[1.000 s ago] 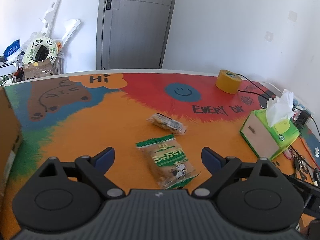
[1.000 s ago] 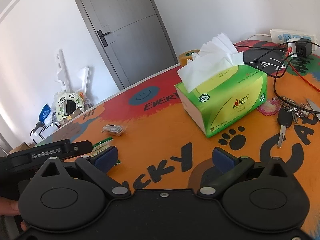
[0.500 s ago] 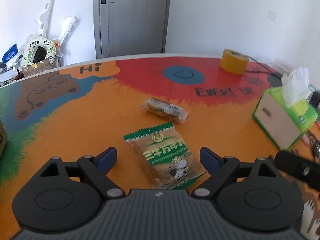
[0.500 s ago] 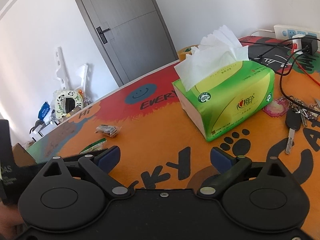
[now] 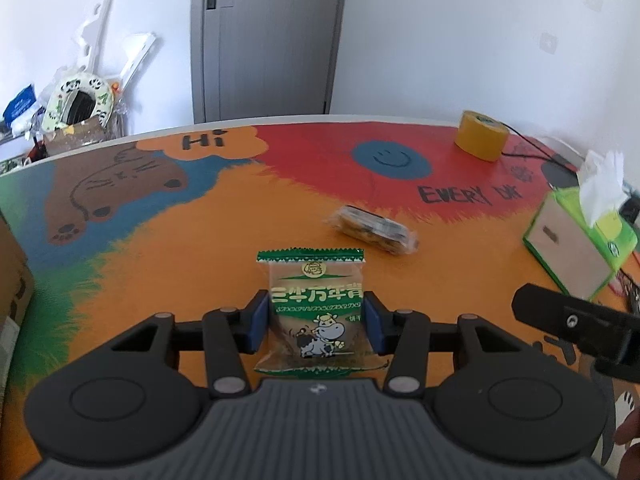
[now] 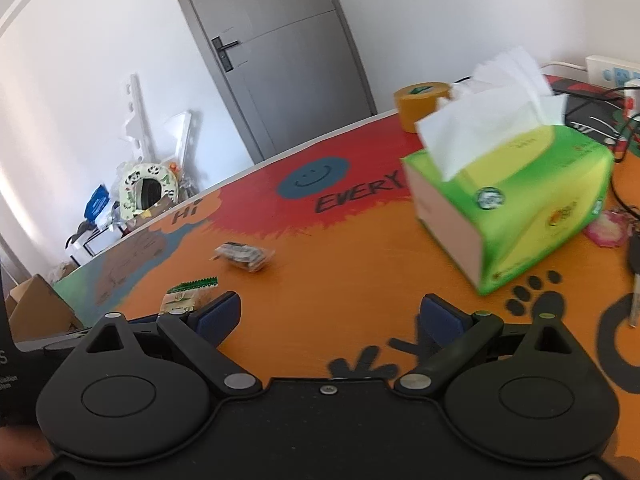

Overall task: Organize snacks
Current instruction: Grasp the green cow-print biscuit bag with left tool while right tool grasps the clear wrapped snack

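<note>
Nearest, the left gripper [image 5: 316, 322]: matte black linkage arms, blue rubbery pads. Its jaws have just been closing, and now both pads press the sides of the green-and-clear biscuit packet [image 5: 316, 312]. The packet is a flat crinkly film pouch with serrated green top edge, a cartoon cow printed low on the front and brown biscuit showing through the clear part. It stands between the pads with its top toward the door, over the orange area of the table mat [image 5: 160, 248]. Whether its lower edge is on the mat or lifted off it, cannot tell.

Right gripper [image 6: 330, 314]: same black build, blue pads set wide apart, nothing between them, over orange mat with black lettering. The biscuit packet's green edge shows just past its left finger.

Farther out, a second snack packet [image 5: 374, 234], clear wrapper with dark and tan pieces inside, lies flat near where orange meets red. Well to the right, a green tissue box [image 6: 516, 208], glossy soft pack, white tissues bunched out of the top slot. A cardboard box corner [image 5: 14, 272] at the far left edge; contents not visible.

Beyond, a roll of yellow tape [image 5: 482, 136] on the red zone, and a grey door [image 5: 268, 40] in a white wall.
</note>
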`<state>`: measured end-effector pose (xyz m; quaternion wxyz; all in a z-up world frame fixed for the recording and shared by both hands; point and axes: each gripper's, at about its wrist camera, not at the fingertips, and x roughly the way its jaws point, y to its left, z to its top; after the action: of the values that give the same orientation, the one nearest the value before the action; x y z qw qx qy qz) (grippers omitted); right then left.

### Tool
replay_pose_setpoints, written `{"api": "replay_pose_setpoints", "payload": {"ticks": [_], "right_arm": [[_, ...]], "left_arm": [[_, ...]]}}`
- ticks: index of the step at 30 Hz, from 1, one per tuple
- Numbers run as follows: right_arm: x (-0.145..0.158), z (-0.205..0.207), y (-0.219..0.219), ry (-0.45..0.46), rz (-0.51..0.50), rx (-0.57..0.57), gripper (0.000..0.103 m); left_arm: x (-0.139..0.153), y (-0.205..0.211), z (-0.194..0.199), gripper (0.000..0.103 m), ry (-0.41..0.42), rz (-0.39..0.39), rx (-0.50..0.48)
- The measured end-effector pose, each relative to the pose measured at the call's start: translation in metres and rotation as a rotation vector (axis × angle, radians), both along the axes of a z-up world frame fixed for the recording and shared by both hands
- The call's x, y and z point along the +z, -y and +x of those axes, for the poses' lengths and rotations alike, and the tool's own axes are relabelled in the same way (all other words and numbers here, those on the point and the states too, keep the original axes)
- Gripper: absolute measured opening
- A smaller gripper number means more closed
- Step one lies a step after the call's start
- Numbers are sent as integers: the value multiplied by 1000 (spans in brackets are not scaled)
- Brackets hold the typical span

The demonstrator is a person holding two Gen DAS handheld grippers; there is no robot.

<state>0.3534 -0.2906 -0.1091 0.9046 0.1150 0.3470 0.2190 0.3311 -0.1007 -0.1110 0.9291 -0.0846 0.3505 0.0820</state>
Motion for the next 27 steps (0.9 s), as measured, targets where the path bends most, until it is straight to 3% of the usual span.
{"api": "replay_pose_setpoints", "payload": {"ticks": [16,27], "right_arm": [[11,32,-69,29,-49,115,91],[-1,68,-102,8,-137,160,87]], "left_arm": [[16,-58,0,48,49,9,73],[12,-79,7,48,37,-31,97]]}}
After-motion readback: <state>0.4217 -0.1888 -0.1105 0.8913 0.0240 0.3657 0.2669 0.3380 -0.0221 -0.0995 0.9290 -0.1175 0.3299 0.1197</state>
